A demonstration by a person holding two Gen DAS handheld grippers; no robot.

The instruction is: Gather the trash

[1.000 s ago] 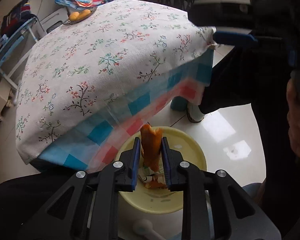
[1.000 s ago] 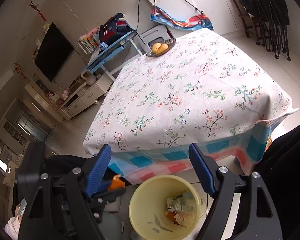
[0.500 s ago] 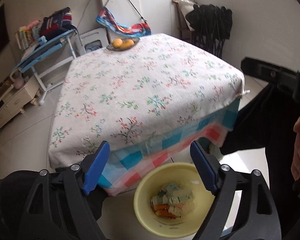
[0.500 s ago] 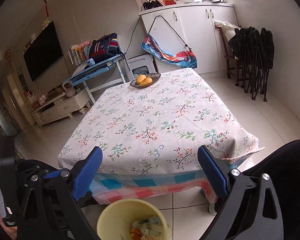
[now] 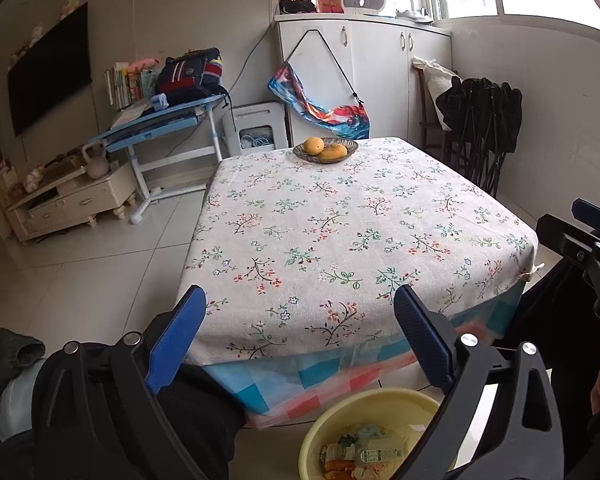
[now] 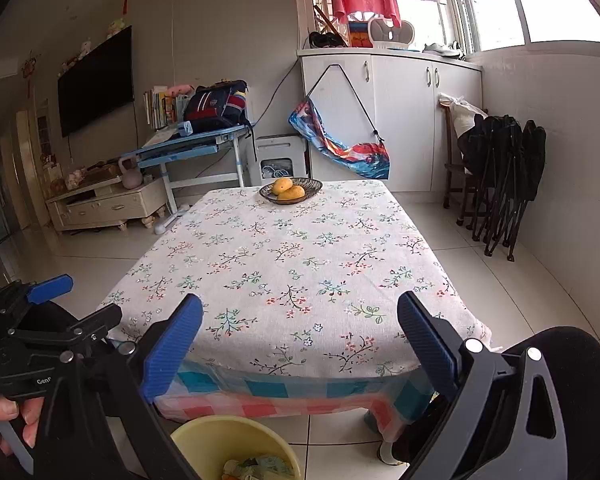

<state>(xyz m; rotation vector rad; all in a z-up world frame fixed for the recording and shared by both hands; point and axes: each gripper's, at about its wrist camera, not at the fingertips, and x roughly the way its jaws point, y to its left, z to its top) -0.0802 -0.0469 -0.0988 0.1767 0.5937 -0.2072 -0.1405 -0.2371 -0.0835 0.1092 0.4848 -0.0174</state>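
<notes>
A yellow bin (image 5: 364, 398) stands on the floor by the table's near edge, holding wrappers and orange scraps (image 5: 364, 452). My left gripper (image 5: 298, 296) hangs above it with its blue pads wide apart; the jaws are opening and nothing is between them. The right wrist view shows the same bin (image 6: 228, 426) at the bottom edge, with the trash (image 6: 260, 466) partly cut off. My right gripper (image 6: 300, 300) is open and empty, aimed over the table. No trash lies on the floral tablecloth (image 5: 340, 220).
A dark bowl of yellow fruit (image 5: 325, 149) sits at the table's far edge. Beyond are a blue desk (image 5: 160, 128), white cabinets (image 5: 380, 80) and folded black chairs (image 5: 484, 128). The person's dark-clothed legs flank the bin.
The left gripper let go of an orange scrap over the bin, opened wide, rose and tilted up toward the table. The right gripper also tilted up and opened slightly.
</notes>
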